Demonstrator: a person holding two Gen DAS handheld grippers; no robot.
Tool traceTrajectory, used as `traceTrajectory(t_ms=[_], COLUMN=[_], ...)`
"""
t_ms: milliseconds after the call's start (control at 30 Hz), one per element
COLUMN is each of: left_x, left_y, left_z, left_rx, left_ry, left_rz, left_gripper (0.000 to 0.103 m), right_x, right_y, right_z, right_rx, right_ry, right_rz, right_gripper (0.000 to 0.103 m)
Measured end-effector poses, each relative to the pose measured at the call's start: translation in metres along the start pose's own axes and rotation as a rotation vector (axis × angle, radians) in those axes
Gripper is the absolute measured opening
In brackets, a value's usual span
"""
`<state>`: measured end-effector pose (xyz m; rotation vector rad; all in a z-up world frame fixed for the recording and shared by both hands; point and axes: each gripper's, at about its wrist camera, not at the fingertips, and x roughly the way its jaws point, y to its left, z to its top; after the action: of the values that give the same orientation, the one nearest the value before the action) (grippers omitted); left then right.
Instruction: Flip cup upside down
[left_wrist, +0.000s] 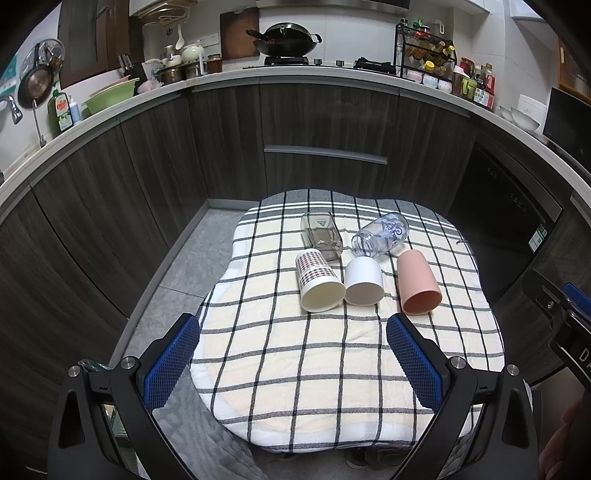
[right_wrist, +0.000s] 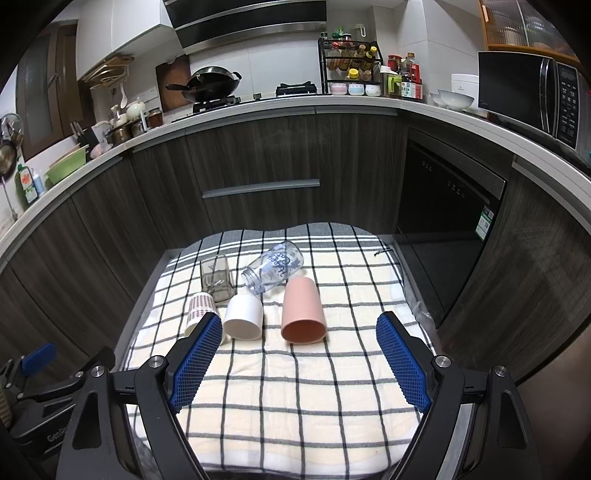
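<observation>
On the checked cloth (right_wrist: 288, 387), five vessels lie on their sides ahead of both grippers. Nearest is a row of three with open mouths turned toward the cameras: a patterned paper cup (left_wrist: 318, 282), a white cup (left_wrist: 364, 281) touching it, and, apart to the right, a pink cup (right_wrist: 303, 312). Behind the row lie a smoky square glass (left_wrist: 320, 236) and a clear printed bottle (right_wrist: 274, 266). The task does not say which cup is meant.

The right gripper (right_wrist: 299, 334) hangs above the cloth with its jaws spread wide and nothing between them; in the right wrist view the pink cup sits almost centred in the gap, just beyond the fingertips, its long axis running roughly along the line of approach, its base at the far end. The left gripper (left_wrist: 293, 334) is likewise spread and empty, and frames the patterned and white cups.

Judged from this, the right gripper is better placed for the pink cup: a forward reach would bring the pads to either side of the wall, ready for a turn onto the rim.
</observation>
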<state>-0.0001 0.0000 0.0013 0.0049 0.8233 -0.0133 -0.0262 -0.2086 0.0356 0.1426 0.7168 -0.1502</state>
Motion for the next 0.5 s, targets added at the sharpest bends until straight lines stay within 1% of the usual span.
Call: traceTrajectory(t_ms=[500], left_x=[0.0047], left_y=[-0.0016], left_z=[0.0008], left_rx=[-0.001], left_ry=[0.002], left_rz=[-0.004], left_gripper=[0.103], right_x=[0.0019], right_y=[-0.0010], right_z=[-0.0002], right_rx=[-0.001], right_ry=[0.003], right_rz=[-0.001], right_gripper=[0.085])
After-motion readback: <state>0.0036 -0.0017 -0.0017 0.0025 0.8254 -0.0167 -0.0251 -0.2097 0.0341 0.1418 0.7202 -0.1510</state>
